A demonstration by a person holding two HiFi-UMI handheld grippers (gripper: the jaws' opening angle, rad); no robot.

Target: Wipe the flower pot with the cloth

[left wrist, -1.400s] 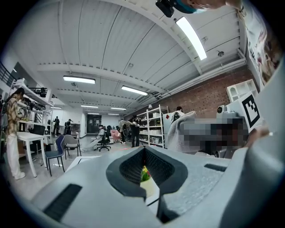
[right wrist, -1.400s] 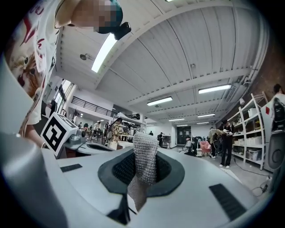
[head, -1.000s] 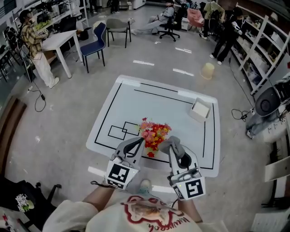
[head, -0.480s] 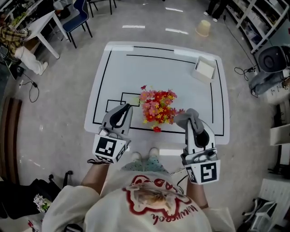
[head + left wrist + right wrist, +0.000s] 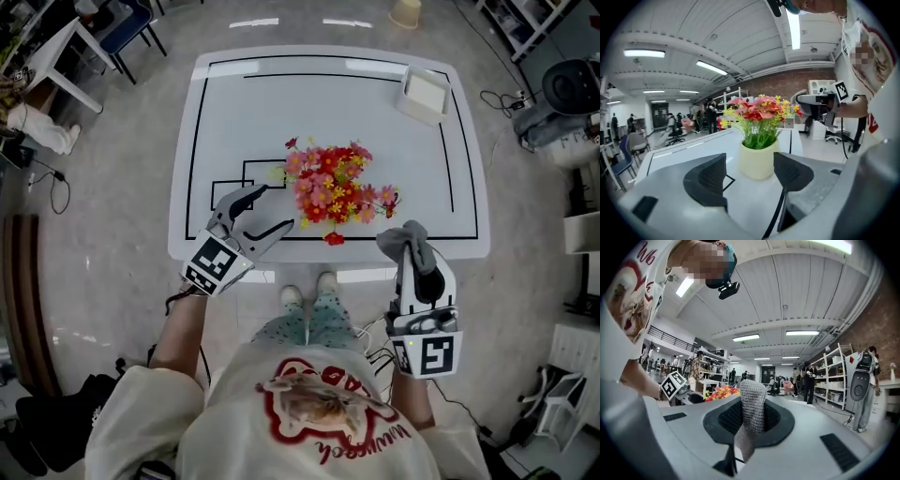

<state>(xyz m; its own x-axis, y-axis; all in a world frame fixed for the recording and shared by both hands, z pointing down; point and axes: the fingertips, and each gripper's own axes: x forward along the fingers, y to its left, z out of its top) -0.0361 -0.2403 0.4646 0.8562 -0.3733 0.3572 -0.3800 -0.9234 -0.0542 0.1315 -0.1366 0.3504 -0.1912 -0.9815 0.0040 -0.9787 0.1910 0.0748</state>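
White table (image 5: 281,112) bears the cream flower pot (image 5: 758,161). Facing it, the left gripper (image 5: 274,208) has just spread its jaws, nothing between them. The right gripper (image 5: 413,255) pinches a grey cloth (image 5: 752,404).

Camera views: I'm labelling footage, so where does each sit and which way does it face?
Head view: on the head, steeply down at table, flowers, arms, left tool, right tool.
Left gripper view: on left tool, along its empty, just-opened jaws toward flower pot; chest.
Right gripper view: on right tool, along jaws clamping cloth; left arm.
All share the flowers.
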